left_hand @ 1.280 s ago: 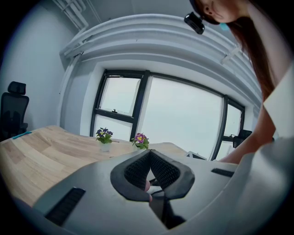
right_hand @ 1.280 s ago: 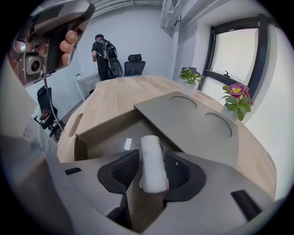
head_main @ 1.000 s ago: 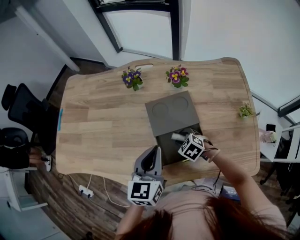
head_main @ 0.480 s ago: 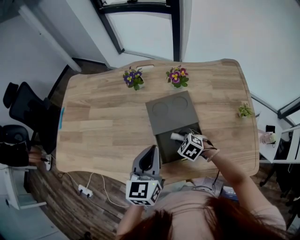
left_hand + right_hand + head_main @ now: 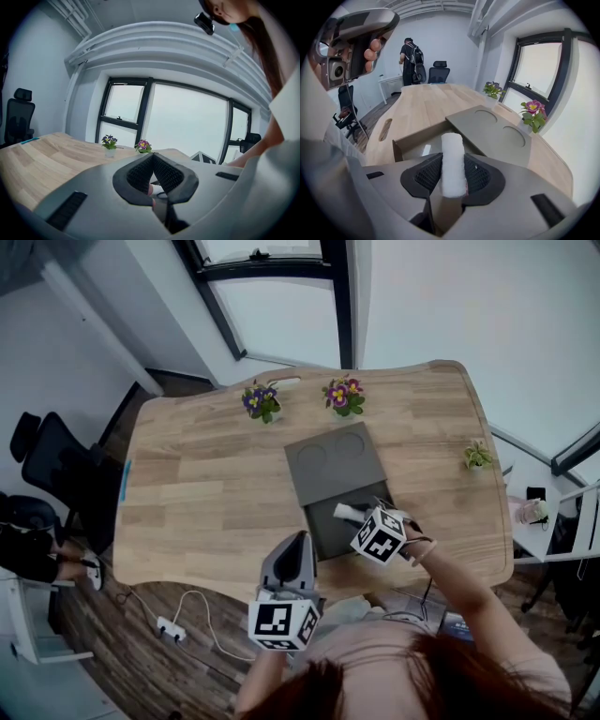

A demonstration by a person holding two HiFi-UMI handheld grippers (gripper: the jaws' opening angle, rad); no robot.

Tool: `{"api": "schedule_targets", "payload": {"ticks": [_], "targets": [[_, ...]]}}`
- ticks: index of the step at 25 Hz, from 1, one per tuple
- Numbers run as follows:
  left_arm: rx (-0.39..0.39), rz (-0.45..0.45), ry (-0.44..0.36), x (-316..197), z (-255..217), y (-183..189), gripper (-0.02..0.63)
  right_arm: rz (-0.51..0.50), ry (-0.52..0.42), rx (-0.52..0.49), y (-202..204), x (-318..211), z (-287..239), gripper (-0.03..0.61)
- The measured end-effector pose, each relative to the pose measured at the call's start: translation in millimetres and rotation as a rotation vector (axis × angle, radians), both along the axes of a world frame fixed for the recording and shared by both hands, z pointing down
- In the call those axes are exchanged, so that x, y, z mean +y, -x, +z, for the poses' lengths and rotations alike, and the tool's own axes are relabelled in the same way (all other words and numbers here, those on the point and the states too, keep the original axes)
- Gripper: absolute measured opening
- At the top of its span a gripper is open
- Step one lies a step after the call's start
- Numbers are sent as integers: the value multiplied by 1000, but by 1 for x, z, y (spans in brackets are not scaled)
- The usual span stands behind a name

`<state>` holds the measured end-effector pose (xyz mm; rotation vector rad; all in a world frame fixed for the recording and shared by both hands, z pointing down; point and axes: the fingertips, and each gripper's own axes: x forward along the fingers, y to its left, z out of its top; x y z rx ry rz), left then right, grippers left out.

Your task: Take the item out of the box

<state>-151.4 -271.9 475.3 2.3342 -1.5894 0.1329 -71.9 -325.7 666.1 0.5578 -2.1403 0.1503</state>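
A person stands at a wooden surface (image 5: 202, 488) with tongs in each hand. The right tongs (image 5: 354, 517) point steeply down over an open grey box (image 5: 328, 532) near the surface's close edge. Their jaws have just been closing and now clamp a white roll (image 5: 453, 159). The roll stands lengthwise between the pads and sticks out past the tips, above the inside of the box. The box lid (image 5: 323, 457) lies flat behind the box, touching its far side, and has two round hollows in it.

The left tongs (image 5: 298, 542) are held just left of the box, near the close edge, pointing roughly level. Their jaws are together, with nothing between them.

Two pots of purple flowers (image 5: 262, 401) stand at the far edge of the surface. A small green plant (image 5: 476, 457) sits near the right edge.
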Motion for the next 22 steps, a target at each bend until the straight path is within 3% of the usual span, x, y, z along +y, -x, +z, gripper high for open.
{"api": "schedule_targets", "payload": {"ticks": [12,22], "targets": [[-38,-3,-54,25,-22,-12,3,79,-66,-100,-18,20,-44,130],[-42,-21,-50,45,-34,-21,3,151,-120,-209,-38,36,-85,130]]}}
